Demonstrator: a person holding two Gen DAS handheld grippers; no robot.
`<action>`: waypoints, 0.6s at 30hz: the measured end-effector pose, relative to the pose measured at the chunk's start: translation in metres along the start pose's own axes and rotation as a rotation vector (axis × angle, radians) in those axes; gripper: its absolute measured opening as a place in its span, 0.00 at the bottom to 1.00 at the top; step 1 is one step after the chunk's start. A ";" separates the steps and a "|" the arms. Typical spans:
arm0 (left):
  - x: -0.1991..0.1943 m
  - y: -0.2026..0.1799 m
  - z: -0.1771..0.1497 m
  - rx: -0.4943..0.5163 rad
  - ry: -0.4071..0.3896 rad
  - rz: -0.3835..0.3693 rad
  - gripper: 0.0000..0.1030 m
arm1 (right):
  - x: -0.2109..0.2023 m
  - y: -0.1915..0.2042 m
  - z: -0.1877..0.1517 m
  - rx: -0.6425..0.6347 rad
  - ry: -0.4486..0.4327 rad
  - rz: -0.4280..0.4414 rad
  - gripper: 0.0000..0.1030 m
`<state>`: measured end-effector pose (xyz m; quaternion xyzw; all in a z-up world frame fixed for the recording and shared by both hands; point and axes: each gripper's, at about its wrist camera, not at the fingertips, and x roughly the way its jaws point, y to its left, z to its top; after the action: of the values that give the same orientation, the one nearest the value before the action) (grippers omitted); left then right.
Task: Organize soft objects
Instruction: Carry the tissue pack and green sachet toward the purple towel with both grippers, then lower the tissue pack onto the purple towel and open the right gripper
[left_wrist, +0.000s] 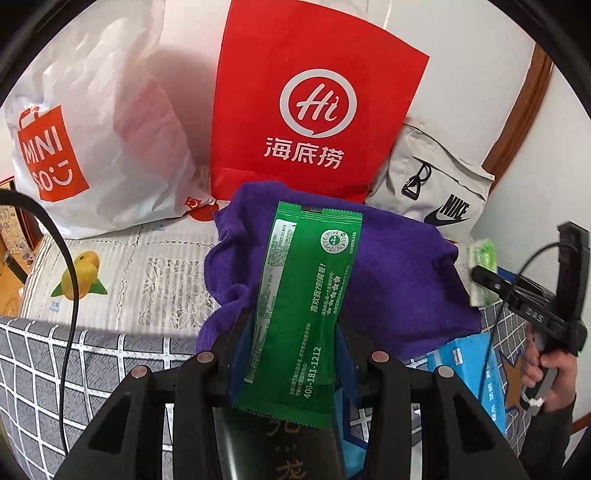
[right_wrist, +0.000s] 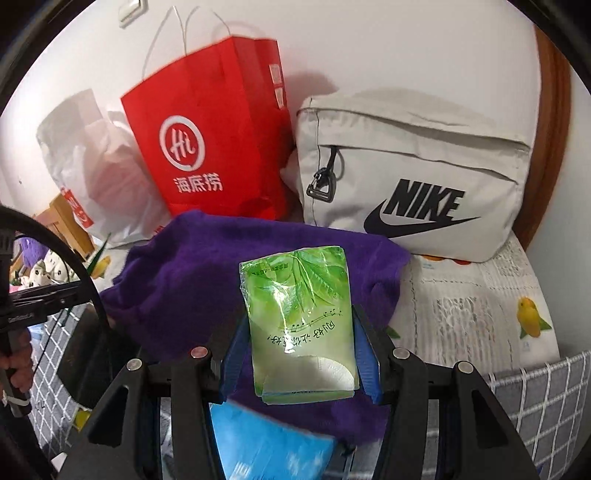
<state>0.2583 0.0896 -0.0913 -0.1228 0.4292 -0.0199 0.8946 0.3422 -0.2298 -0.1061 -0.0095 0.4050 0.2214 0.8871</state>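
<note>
Both my claws loaded, heading for the bags.

My left gripper (left_wrist: 295, 332) is clamped part-way closed on a flat green sachet (left_wrist: 295, 314); my right gripper (right_wrist: 301, 343) is pinched at mid-width on a pale green tissue pack (right_wrist: 299, 325). Just beyond and beneath both lies the purple towel (right_wrist: 207, 273), with a blue box (right_wrist: 266, 446) under my right claw. Farther ahead stand the red paper bag (left_wrist: 314, 96), the white plastic bag (left_wrist: 96, 129) off to its left and the grey Nike pouch (right_wrist: 413, 177) to its right. I'd keep each squeeze gentle, lift clear of the towel, and release only above an open bag mouth.
</note>
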 end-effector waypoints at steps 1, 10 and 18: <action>0.002 0.001 0.001 -0.003 0.003 0.001 0.38 | 0.006 -0.001 0.002 -0.004 0.008 0.000 0.51; 0.027 0.007 0.007 -0.017 0.050 -0.004 0.38 | 0.071 -0.015 0.023 -0.009 0.129 -0.017 0.51; 0.036 0.001 0.008 0.008 0.065 -0.008 0.38 | 0.111 -0.028 0.026 -0.001 0.235 -0.041 0.51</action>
<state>0.2870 0.0870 -0.1137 -0.1201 0.4575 -0.0293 0.8806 0.4360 -0.2068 -0.1731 -0.0441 0.5058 0.2006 0.8379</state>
